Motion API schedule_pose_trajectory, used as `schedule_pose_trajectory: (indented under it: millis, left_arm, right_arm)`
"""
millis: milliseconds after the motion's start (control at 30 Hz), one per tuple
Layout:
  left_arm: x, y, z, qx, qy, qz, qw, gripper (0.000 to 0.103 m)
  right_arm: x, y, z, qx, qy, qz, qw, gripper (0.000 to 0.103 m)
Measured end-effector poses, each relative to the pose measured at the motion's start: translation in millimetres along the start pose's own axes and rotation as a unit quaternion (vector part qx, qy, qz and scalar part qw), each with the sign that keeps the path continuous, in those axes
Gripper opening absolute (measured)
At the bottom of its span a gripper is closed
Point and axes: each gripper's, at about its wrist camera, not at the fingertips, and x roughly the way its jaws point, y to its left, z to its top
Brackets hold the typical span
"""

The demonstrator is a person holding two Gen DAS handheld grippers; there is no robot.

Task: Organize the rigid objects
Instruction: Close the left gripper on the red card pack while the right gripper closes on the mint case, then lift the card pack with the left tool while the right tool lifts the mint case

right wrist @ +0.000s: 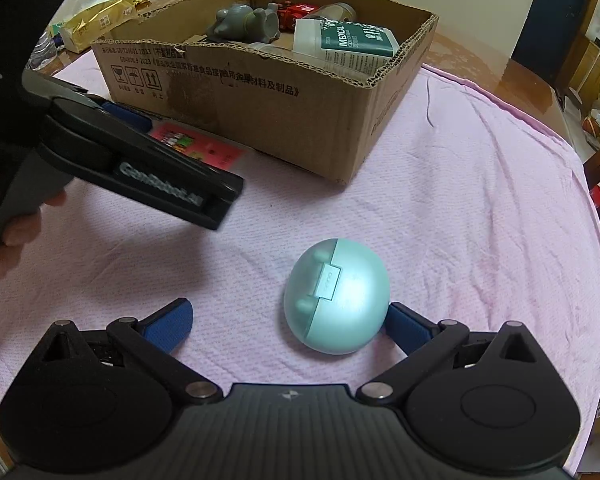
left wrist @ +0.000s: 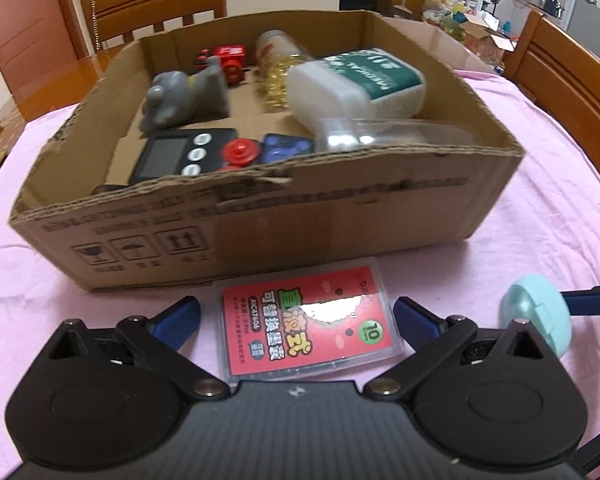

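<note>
Both tools wide open: left tool [left wrist: 296, 318] astride card case [left wrist: 310, 320], right tool [right wrist: 290, 322] astride teal case [right wrist: 336, 296].

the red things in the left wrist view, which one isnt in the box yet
The flat red refill pack, lying on the pink cloth before the cardboard box. The red toy car and small red knob are inside.

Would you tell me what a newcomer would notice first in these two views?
Probably the cut-down cardboard box on the pink cloth, crowded with small items. In front of it lie a red card case between the open left gripper's fingers, and a mint egg-shaped case between the open right gripper's.
</note>
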Motion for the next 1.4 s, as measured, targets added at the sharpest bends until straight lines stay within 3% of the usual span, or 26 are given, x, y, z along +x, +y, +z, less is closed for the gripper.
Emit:
schedule_pose_trajectory:
  millis: [100, 433, 600, 800, 867, 1033, 1233, 1400]
  left_arm:
    - [-3, 5, -1, -0.003, -0.002, -0.006, 1.0, 0.093]
    - [-14, 34, -13, 0.01, 0.011, 0.002, 0.9999, 0.093]
    - [-18, 57, -21, -0.009, 0.016, 0.003, 0.9998, 0.094]
    - [-19, 55, -21, -0.008, 0.012, 0.006, 0.9999, 0.094]
    - [-18, 55, -20, -0.008, 0.011, 0.005, 0.9999, 0.094]
    - [-15, 56, -17, -0.008, 0.013, 0.004, 0.9999, 0.094]
    - [-16, 56, -16, -0.012, 0.016, 0.005, 0.9998, 0.092]
    - [-16, 57, -16, -0.012, 0.018, 0.001, 0.9998, 0.092]
  right_arm:
    - [-1, 0, -1, 0.001, -0.003, -0.001, 1.0, 0.103]
    - [-1, -1, -2, -0.009, -0.011, 0.005, 1.0, 0.103]
    - [4, -6, 2, -0.038, -0.03, 0.023, 0.999, 0.103]
    - [3, -11, 7, -0.049, -0.015, 0.026, 0.998, 0.103]
    - [1, -15, 7, -0.024, -0.011, 0.015, 1.0, 0.099]
    - [-5, -13, 10, 0.031, -0.012, -0.021, 0.999, 0.078]
    - [-6, -7, 9, 0.049, -0.022, -0.035, 0.998, 0.066]
    - [-7, -10, 9, 0.054, -0.022, -0.039, 0.998, 0.064]
